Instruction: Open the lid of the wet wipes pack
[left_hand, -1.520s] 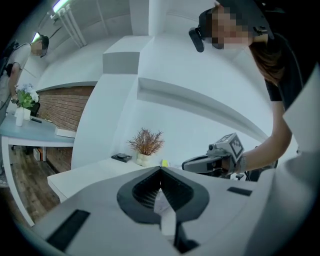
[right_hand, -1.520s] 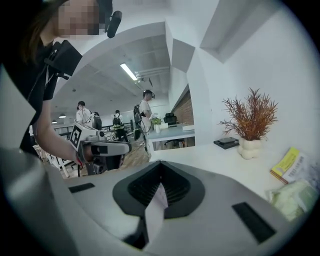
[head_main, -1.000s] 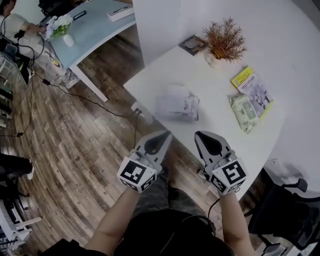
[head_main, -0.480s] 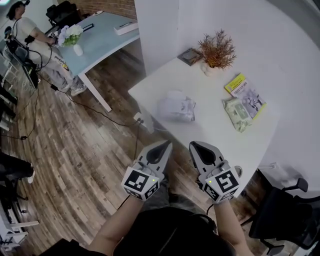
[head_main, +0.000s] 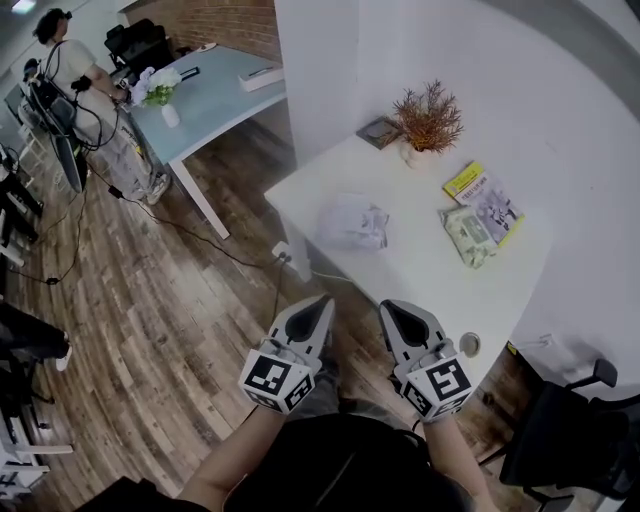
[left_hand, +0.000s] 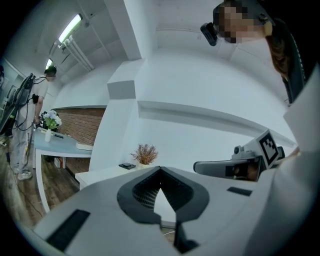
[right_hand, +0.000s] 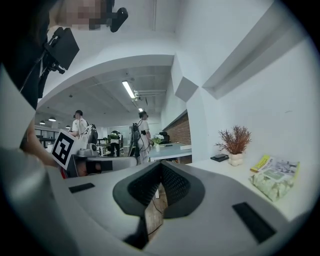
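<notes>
White table with wet wipes pack stands on wood-plank floor.

A white table fills the upper right of the head view. At its far edge stands a potted dry plant, with a dark flat item just beside it. A yellow booklet lies to the right and a crumpled white bag to the left. In the upper left, a blue-grey table carrying flowers stands on the wooden floor.
</notes>
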